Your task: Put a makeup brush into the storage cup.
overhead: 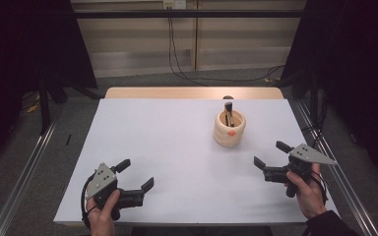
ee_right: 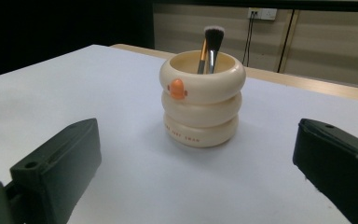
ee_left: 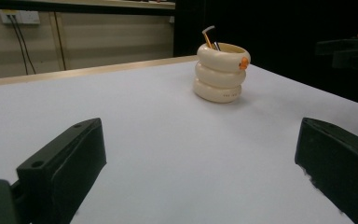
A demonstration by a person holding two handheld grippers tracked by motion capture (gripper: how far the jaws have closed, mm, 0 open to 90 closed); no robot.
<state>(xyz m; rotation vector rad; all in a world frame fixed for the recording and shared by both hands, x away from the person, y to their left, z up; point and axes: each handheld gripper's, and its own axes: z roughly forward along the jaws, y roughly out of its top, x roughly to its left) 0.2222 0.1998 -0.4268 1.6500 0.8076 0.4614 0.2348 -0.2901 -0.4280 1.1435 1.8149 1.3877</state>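
Hands come in from the near edge of the white table (overhead: pixel 177 147), each holding a gripper. Left gripper (overhead: pixel 135 176) sits at the near left corner, jaws spread wide with nothing between them. Right gripper (overhead: pixel 269 155) sits at the near right, jaws likewise released and bare, pointing toward the cream cup (overhead: pixel 229 129) made of three stacked rings. That cup stands upright farther back, right of centre, with a makeup brush (ee_right: pixel 211 46) standing in it.

High view overhead, facing forward and down across the table (overhead: pixel 177 147); gripper views low near the tabletop, from opposite near corners, sharing the cream holder (ee_left: pixel 221 74) far-right on it.
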